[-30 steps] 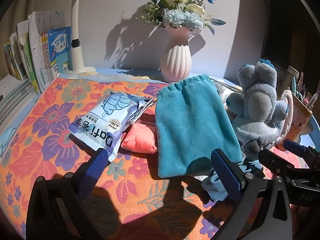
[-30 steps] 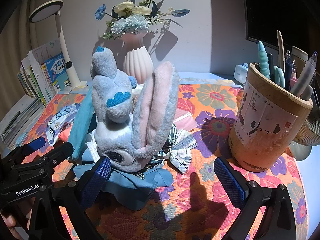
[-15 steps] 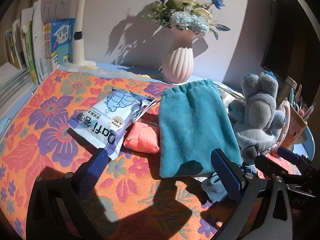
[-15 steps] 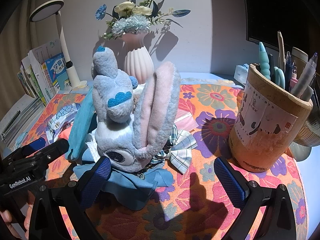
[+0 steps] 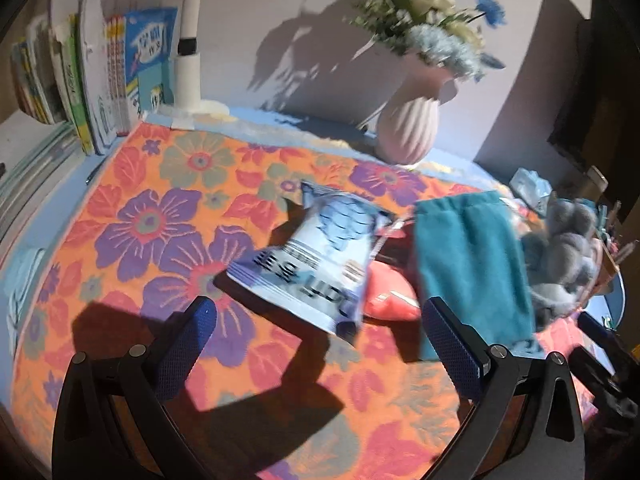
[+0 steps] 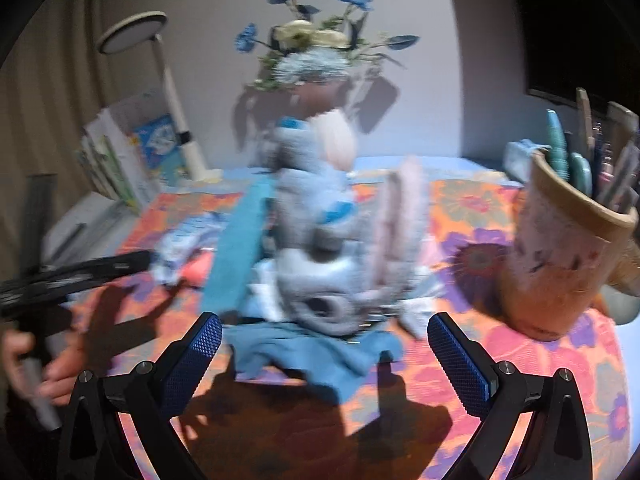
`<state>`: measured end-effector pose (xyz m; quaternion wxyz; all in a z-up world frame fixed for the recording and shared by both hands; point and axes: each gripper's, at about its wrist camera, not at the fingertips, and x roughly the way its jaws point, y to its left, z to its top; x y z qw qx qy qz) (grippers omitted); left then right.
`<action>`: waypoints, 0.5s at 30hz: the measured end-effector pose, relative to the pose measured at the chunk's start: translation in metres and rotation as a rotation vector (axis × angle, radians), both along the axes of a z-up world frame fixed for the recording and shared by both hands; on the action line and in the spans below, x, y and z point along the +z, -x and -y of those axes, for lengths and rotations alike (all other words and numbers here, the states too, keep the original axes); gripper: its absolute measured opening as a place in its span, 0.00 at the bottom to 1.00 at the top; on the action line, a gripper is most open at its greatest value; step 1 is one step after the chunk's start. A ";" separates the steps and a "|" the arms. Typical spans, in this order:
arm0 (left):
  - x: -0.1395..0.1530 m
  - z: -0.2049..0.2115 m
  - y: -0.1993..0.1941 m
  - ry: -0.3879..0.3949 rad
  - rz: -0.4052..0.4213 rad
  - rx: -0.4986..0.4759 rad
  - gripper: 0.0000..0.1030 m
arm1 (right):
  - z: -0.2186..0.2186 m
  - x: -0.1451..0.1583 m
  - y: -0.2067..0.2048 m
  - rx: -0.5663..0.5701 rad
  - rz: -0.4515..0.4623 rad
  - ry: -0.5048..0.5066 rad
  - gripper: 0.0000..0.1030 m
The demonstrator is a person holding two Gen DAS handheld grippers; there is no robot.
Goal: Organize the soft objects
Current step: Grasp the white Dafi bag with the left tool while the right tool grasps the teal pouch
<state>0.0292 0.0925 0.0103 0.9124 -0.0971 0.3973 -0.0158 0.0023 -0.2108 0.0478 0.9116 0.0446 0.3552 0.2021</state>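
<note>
While both tools hang spread and empty, the left tool (image 5: 318, 340) faces the tissue pack (image 5: 316, 256) and the right tool (image 6: 324, 350) the plush toy (image 6: 320, 248). Judged step: approach before a first grasp. Next, each must close in on its soft object and pinch it.

Pink ribbed vase (image 5: 408, 130) of flowers, books (image 5: 80, 80), white lamp (image 5: 188, 52), wooden pen cup (image 6: 560, 252).

Both wrist views low over tablecloth (image 5: 168, 216), facing wall, sharing plush (image 6: 320, 240)

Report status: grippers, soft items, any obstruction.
Left hand-held gripper open, empty. Right hand-held gripper open, facing plush toy on blue cloth. Teal pouch untouched. Pen cup close on right.
</note>
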 end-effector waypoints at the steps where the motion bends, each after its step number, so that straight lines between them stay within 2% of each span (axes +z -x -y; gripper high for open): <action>1: -0.002 -0.002 -0.006 -0.005 -0.013 0.004 0.99 | -0.004 0.003 0.001 0.008 0.004 -0.001 0.95; 5: -0.006 -0.001 -0.022 0.007 -0.005 -0.025 0.99 | -0.031 0.019 0.001 0.075 0.025 0.008 0.89; 7: -0.007 0.002 -0.030 -0.013 -0.008 -0.029 0.99 | -0.046 0.019 -0.005 0.098 0.012 0.031 0.80; 12: -0.016 0.005 -0.047 -0.051 -0.034 -0.033 0.99 | -0.085 0.013 -0.022 0.144 0.012 0.161 0.79; 15: -0.021 0.004 -0.053 -0.034 -0.039 -0.040 0.98 | -0.099 0.006 -0.036 0.157 -0.033 0.180 0.79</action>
